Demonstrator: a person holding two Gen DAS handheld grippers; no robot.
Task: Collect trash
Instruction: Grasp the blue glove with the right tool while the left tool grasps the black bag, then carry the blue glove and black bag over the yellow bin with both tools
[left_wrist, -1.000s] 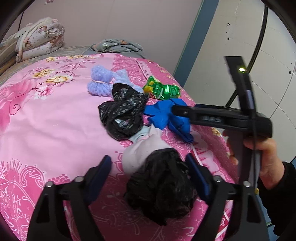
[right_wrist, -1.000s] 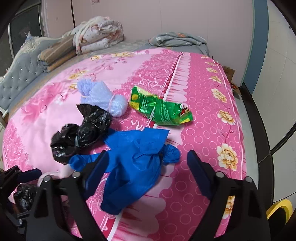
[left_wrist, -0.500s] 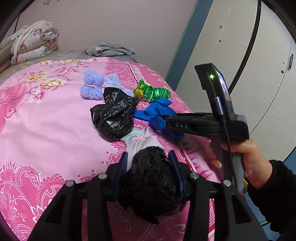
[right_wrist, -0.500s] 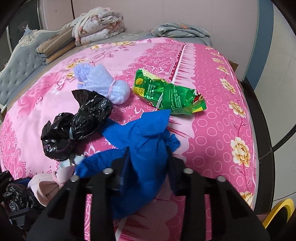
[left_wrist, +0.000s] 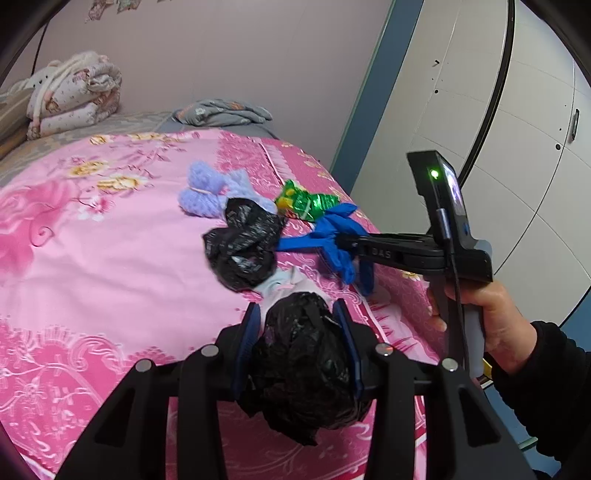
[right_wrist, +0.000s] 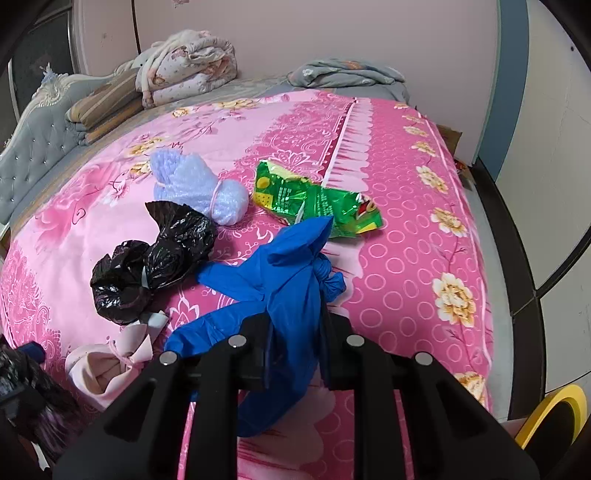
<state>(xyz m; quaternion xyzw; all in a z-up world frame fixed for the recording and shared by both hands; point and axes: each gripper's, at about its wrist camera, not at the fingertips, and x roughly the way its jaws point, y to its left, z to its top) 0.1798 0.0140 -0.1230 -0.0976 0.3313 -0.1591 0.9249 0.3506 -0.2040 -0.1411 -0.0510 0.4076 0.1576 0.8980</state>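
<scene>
White letters "DAS" on the right gripper (left_wrist: 345, 245) side, green snack wrapper (right_wrist: 317, 201) print unreadable

Pretty crowded mid-bed: crumpled black plastic bag (right_wrist: 155, 258), lilac knitted bundle (right_wrist: 199, 184), green foil snack wrapper (right_wrist: 317, 203) and pale pink tied cloth pouch (right_wrist: 107, 369) all close together. Wide open pink floral bedspread (left_wrist: 92, 266) leftward, plus a bare strip along the right edge.
</scene>
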